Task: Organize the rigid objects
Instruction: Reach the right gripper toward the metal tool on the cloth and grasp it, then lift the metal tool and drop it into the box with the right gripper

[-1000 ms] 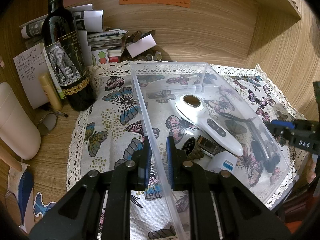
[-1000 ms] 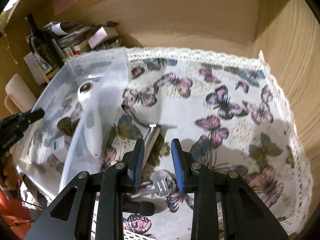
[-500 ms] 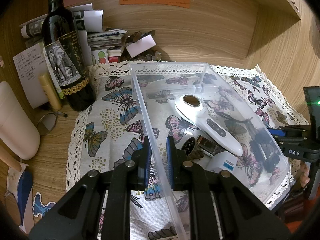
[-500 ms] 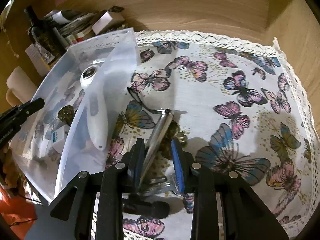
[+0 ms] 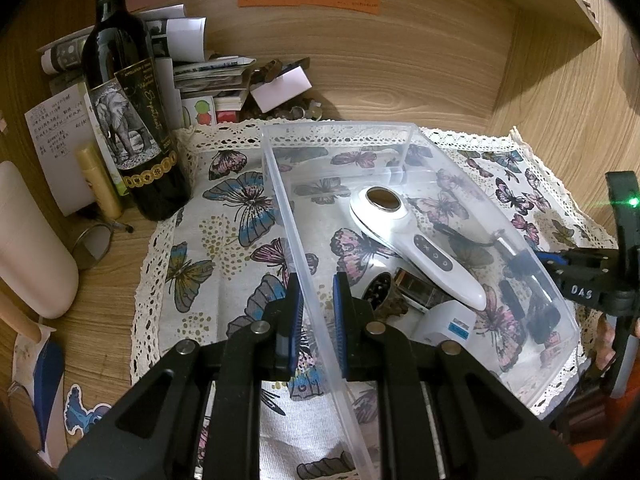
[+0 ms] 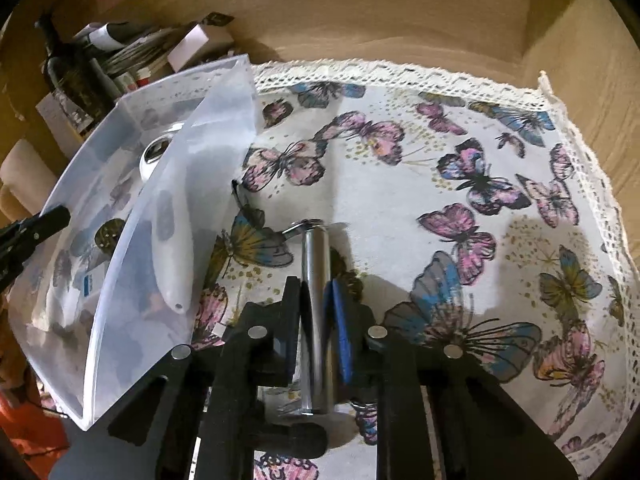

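Note:
A clear plastic bin [image 5: 416, 136] sits on the butterfly cloth [image 5: 224, 220]. It holds a white handheld device [image 5: 412, 248], a white box and small dark items. My left gripper [image 5: 316, 296] is shut on the bin's left wall [image 5: 296, 252]. My right gripper [image 6: 318, 308] is shut on a shiny metal cylinder [image 6: 316, 280] with a black cord, held just above the cloth [image 6: 440, 208] right of the bin [image 6: 168, 216]. The right gripper also shows at the right edge of the left wrist view [image 5: 592, 276].
A wine bottle [image 5: 132, 120] stands left of the bin with papers, a yellow tube [image 5: 98, 184] and a cream cylinder [image 5: 28, 248] around it. Wooden walls close the back and right. A black object lies under my right gripper [image 6: 288, 440].
My right gripper moved forward and closed on the metal cylinder, which now lies straight between the fingers and is lifted. My left gripper kept its hold on the bin wall.

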{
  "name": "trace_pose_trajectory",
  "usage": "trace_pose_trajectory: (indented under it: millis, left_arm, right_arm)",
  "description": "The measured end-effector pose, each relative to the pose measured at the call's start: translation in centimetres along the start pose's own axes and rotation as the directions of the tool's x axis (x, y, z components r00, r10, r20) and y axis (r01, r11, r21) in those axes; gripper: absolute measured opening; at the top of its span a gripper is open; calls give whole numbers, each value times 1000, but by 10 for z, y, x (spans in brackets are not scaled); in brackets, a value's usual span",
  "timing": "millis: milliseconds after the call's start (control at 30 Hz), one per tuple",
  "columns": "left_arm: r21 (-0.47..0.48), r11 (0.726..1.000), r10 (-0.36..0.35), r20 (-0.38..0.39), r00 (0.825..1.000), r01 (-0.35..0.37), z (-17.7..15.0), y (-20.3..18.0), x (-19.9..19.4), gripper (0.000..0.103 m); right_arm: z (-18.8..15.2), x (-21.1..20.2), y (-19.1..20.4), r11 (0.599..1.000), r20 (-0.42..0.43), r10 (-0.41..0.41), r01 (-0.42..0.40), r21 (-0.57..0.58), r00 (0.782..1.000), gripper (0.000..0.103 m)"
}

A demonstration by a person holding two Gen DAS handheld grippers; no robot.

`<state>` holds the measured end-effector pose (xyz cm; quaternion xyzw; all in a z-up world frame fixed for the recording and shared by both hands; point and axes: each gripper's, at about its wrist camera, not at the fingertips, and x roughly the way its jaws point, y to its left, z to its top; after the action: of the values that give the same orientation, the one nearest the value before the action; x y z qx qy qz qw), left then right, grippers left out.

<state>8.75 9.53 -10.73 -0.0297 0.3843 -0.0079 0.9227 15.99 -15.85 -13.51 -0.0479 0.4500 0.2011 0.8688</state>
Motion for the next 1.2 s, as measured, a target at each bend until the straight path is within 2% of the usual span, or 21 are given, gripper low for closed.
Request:
trace_pose_trajectory:
  millis: [333,533,733,967,1200]
  left_arm:
    - [1,1000,-1,1,1000,1,0,0,0,13]
    - [2,1000,-1,0,1000,1,0,0,0,13]
    - [1,1000,-1,1,1000,1,0,0,0,13]
    - [1,1000,-1,1,1000,1,0,0,0,13]
    - [0,1000,-5,2,1000,5,-1,1,0,13]
  right_arm:
    - [8,-38,-7,999,119,-8,3,44,993,14]
    - [24,-71,-1,999,229,0,-7,32,973,14]
    - [38,-88,19,999,294,45,-40,-23,955,14]
    - [48,-86,52,988,300,132,-102,-114,945,14]
    - [52,-58,86,971,217,184,-143,-194,959,14]
